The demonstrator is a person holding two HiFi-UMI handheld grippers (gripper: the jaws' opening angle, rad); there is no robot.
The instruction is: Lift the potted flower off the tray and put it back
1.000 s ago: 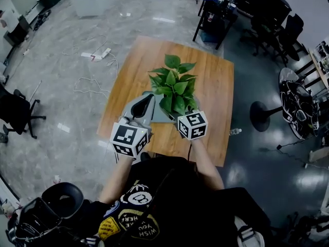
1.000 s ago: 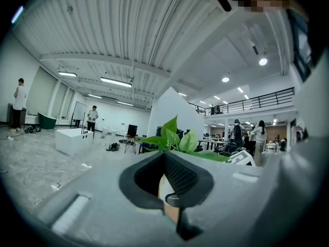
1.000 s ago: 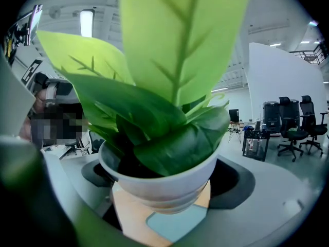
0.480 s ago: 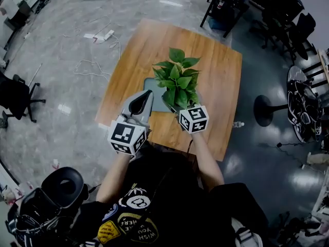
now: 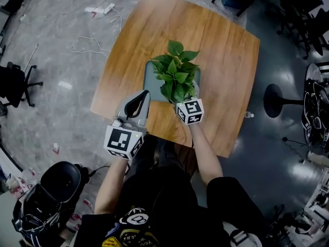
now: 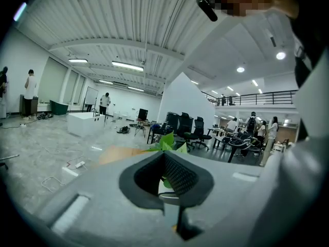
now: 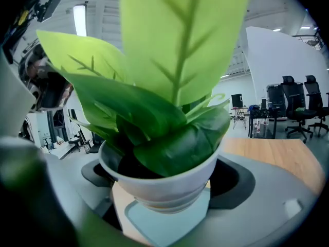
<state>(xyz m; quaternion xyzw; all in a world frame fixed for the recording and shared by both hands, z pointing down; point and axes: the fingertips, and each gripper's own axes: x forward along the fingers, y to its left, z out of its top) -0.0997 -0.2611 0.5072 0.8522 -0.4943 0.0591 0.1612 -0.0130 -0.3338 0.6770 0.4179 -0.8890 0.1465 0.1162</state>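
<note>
At the table's near edge, your right gripper has closed on the pot over the tray; left gripper hangs back, jaws together, empty. Lift's ready.

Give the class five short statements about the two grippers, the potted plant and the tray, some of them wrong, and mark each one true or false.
1. The right gripper has its jaws on either side of the white pot. True.
2. The left gripper is holding the tray. False: its jaws are together with nothing between them, and it sits to the left of the plant.
3. The tray lies on a wooden table. True.
4. The plant carries red blossoms. False: only green leaves show.
5. Both grippers grasp the pot. False: only the right gripper does.
</note>
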